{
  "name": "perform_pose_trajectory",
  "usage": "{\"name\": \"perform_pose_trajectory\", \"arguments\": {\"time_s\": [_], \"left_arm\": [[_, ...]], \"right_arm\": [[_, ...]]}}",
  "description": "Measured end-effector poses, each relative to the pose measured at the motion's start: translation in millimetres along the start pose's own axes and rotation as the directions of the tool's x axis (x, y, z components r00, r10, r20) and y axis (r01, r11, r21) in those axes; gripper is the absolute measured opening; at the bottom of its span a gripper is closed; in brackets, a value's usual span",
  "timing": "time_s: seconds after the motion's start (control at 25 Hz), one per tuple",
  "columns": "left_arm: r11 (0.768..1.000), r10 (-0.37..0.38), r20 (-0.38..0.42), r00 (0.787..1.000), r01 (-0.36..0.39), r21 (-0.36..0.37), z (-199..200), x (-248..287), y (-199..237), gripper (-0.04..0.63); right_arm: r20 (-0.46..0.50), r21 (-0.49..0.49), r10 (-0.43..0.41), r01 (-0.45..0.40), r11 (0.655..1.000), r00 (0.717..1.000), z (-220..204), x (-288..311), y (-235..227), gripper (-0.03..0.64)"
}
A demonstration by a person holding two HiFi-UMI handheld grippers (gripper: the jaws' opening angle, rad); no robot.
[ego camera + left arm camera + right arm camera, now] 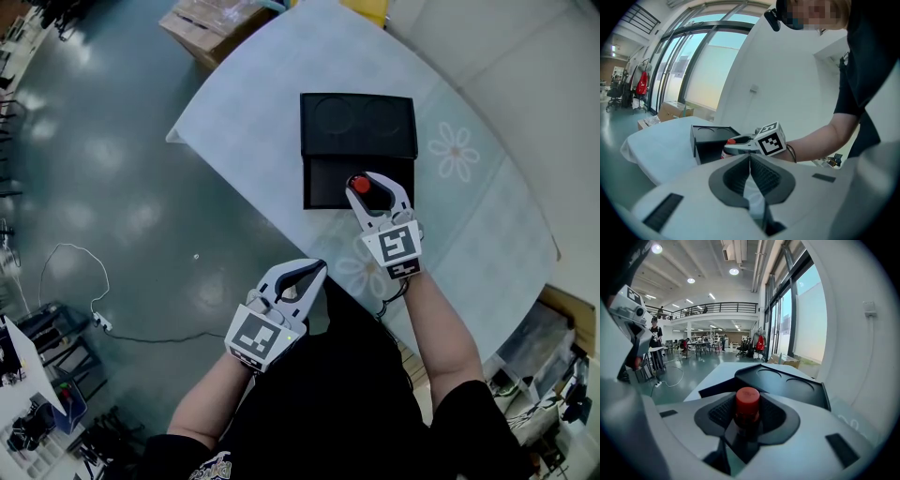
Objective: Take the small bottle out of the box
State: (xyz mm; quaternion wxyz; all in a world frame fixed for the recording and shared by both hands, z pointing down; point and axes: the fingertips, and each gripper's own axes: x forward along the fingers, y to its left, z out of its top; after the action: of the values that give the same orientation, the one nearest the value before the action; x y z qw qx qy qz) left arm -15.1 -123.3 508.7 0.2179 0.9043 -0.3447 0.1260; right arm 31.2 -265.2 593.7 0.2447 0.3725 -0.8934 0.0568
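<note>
A black box [357,127] lies open on the white table [262,112], its lid folded back. The small bottle [360,184] with a red cap stands in the box's near half. My right gripper [373,186] is open around it, one finger on each side. In the right gripper view the red cap [747,401] rises between the ribbed pads, with some pad showing on both sides. My left gripper [314,270] hangs shut and empty off the table's near edge. The left gripper view shows its jaws together, and beyond them the right gripper [740,146] at the box [705,140].
A floral cloth covers the table. Cardboard boxes [211,28] stand on the floor past its far end. A cable [84,281] and racks of equipment lie on the floor at the left. A person's arms and dark shirt fill the lower middle of the head view.
</note>
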Motion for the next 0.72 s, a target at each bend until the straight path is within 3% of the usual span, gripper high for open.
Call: {"name": "perform_pose_trajectory", "arguments": {"time_s": [0.32, 0.72], "left_arm": [[0.999, 0.026, 0.019, 0.999, -0.026, 0.018, 7.0, -22.1, 1.0, 0.029], [0.999, 0.040, 0.057, 0.998, -0.042, 0.033, 12.7, -55.0, 1.4, 0.029]], "right_arm": [[-0.009, 0.104, -0.022, 0.023, 0.994, 1.000, 7.4, -4.8, -7.8, 0.166], [0.063, 0.141, -0.033, 0.024, 0.990, 0.997, 61.0, -33.3, 14.9, 0.166]]}}
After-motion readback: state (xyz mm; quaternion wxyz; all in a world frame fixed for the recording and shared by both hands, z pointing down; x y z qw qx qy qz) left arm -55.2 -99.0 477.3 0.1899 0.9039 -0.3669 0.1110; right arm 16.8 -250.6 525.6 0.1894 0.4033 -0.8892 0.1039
